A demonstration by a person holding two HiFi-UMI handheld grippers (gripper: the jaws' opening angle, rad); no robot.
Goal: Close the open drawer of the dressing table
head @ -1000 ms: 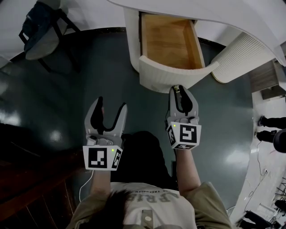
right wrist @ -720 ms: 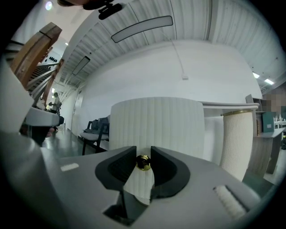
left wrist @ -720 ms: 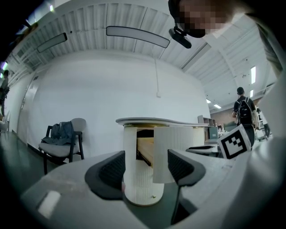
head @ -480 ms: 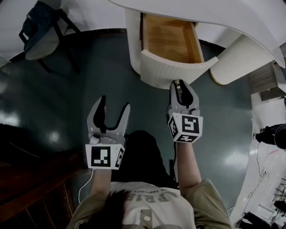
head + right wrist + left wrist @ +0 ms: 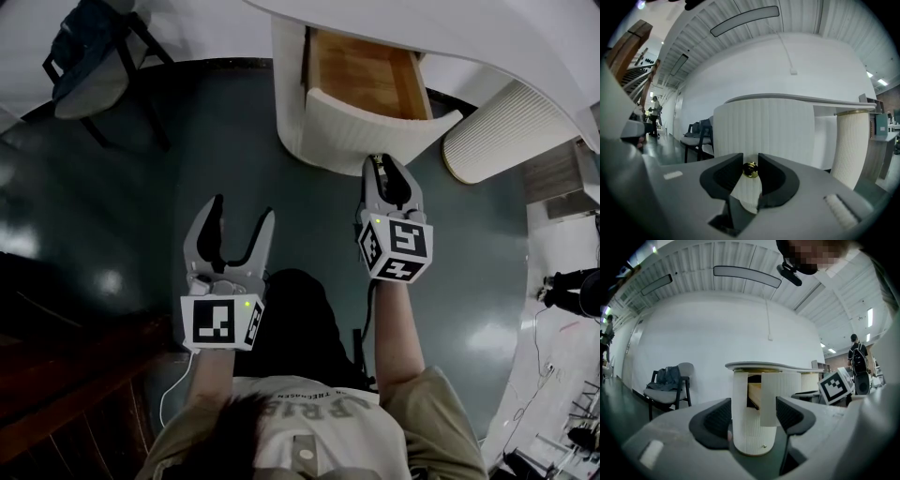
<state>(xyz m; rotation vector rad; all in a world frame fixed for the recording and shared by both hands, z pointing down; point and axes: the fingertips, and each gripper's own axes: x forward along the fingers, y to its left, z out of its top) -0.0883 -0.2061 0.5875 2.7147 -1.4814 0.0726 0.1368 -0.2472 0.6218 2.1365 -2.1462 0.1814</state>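
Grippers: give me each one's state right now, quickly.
Left gripper: open, nothing between its jaws.
Right gripper: closed on the small round brass knob of the white ribbed drawer front.

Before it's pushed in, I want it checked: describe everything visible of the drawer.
The drawer stands partly pulled out of the white dressing table. Inside it looks like bare light wood, with nothing seen in it. Its front is curved, white and ribbed, with a small brass knob. The jaws of the right gripper are closed on that knob; nothing else touches it.
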